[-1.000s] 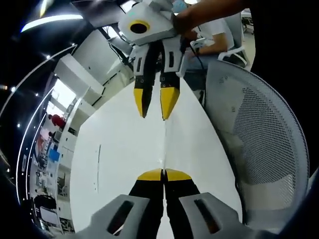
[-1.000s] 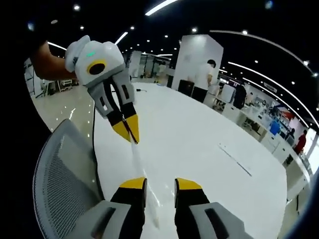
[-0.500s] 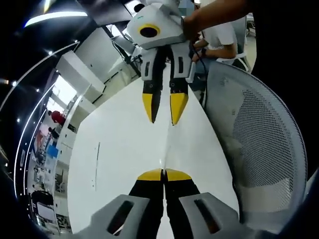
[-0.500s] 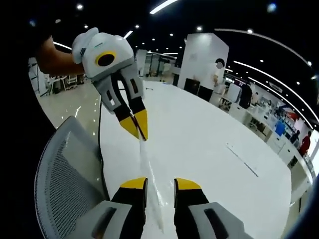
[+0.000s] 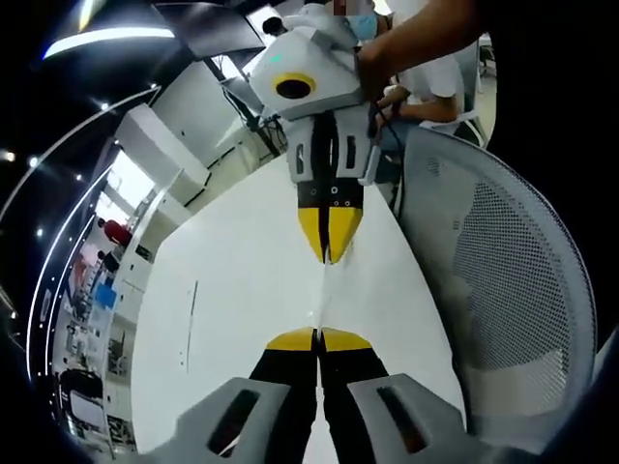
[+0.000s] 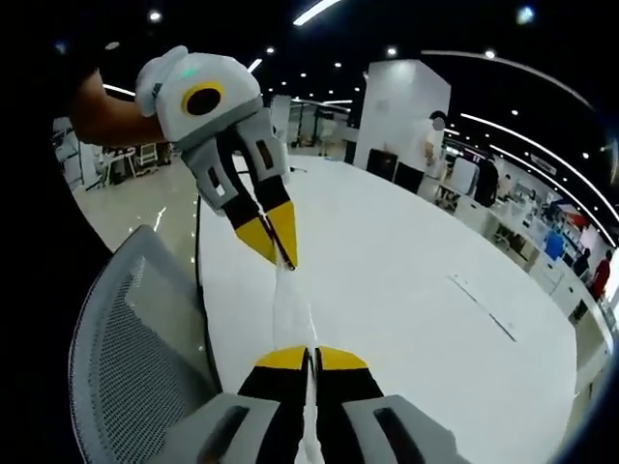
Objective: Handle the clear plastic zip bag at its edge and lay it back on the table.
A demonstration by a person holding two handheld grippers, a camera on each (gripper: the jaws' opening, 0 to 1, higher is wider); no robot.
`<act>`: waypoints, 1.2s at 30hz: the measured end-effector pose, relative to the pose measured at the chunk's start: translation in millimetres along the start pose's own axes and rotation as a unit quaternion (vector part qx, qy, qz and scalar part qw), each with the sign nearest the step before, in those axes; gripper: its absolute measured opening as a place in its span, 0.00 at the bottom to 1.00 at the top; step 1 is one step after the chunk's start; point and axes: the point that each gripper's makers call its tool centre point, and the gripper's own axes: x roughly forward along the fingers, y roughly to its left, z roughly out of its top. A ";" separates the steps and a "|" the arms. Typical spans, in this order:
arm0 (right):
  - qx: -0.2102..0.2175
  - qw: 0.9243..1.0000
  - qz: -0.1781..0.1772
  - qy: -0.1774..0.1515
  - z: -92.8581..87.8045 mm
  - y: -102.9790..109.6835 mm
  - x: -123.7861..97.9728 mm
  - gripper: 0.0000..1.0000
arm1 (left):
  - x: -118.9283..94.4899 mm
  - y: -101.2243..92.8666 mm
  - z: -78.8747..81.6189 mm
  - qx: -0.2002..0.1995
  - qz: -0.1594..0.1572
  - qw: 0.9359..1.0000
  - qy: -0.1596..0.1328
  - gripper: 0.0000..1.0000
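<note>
Stretching between the two tools above the white table (image 6: 416,290), the clear plastic zip bag (image 6: 290,314) is seen edge-on as a thin pale strip in both views. The left gripper view adds a grey mesh office chair (image 5: 513,280) and a seated person in white (image 5: 430,82). The left gripper (image 5: 317,340) and right gripper (image 6: 309,359) each have yellow-tipped jaws pressed together on an end of the bag.

Open-plan hall: long white table (image 6: 416,290), grey mesh chair (image 6: 126,358) beside it, white square pillar (image 6: 401,106), dark ceiling with strip light (image 6: 324,10) and spotlights, distant desks.
</note>
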 end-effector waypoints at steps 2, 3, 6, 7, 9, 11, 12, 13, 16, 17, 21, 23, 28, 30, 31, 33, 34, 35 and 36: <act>-0.007 1.000 0.003 0.000 0.4 1.5 2.0 0.00 | -0.2 2.6 -1.3 0.000 0.006 1.000 0.000 0.00; -0.005 1.000 0.002 0.000 1.0 1.5 3.7 0.00 | -0.2 5.1 -3.5 -0.003 0.013 1.000 0.001 0.00; 0.001 1.000 0.000 0.002 1.9 2.3 7.9 0.00 | -1.0 7.4 -6.3 0.000 0.025 1.000 0.000 0.00; 0.001 1.000 0.000 0.002 2.0 2.3 8.3 0.00 | -1.5 7.6 -6.9 0.001 0.027 1.000 0.001 0.00; 0.004 1.000 -0.003 0.006 1.7 1.8 10.8 0.00 | -2.6 4.8 -8.1 0.006 0.028 1.000 0.005 0.00; 0.003 1.000 -0.006 0.009 1.5 1.4 11.1 0.00 | -5.5 3.0 -5.2 -0.003 0.029 1.000 -0.003 0.00; 0.006 1.000 -0.006 0.010 1.3 1.4 11.1 0.00 | -6.9 1.5 -3.3 -0.006 0.026 1.000 -0.007 0.00; 0.008 1.000 -0.007 0.011 1.5 1.2 11.0 0.00 | -8.2 1.1 -1.8 -0.006 0.026 1.000 -0.010 0.00; 0.014 1.000 -0.009 0.012 2.1 1.5 11.2 0.00 | -12.9 2.7 6.2 -0.003 0.032 0.999 -0.027 0.05; 0.014 1.000 -0.009 0.012 2.1 1.6 11.4 0.00 | -13.4 2.9 7.5 -0.001 0.033 0.999 -0.028 0.06; 0.024 0.999 -0.008 0.020 0.4 3.2 13.5 0.00 | -14.9 -0.9 27.5 0.037 0.027 0.998 -0.045 0.07; 0.025 0.999 -0.009 0.020 0.9 3.4 13.8 0.00 | -13.4 -4.4 33.1 0.043 0.020 0.998 -0.048 0.06; 0.024 0.999 -0.006 0.021 2.1 3.5 15.2 0.00 | -0.5 -15.0 29.7 0.067 -0.010 0.997 -0.032 0.08; 0.025 0.999 -0.005 0.023 2.1 3.6 15.6 0.00 | 3.6 -16.1 28.4 0.075 -0.011 0.997 -0.028 0.12; 0.024 0.999 -0.005 0.024 2.8 3.8 15.5 0.00 | 6.1 -17.4 28.2 0.082 -0.014 0.996 -0.028 0.13; 0.027 0.999 -0.005 0.025 4.3 3.2 15.4 0.00 | 8.7 -20.2 27.8 0.094 -0.022 0.995 -0.025 0.10; 0.030 0.999 -0.005 0.023 4.0 1.8 16.4 0.00 | 10.1 -22.3 28.7 0.099 -0.027 0.994 -0.024 0.10; 0.033 0.999 -0.006 0.023 4.6 1.0 16.2 0.00 | 10.8 -23.1 29.7 0.105 -0.028 0.994 -0.025 0.10; 0.036 0.999 -0.007 0.023 6.1 0.3 15.7 0.00 | 12.2 -24.1 30.4 0.109 -0.031 0.993 -0.024 0.10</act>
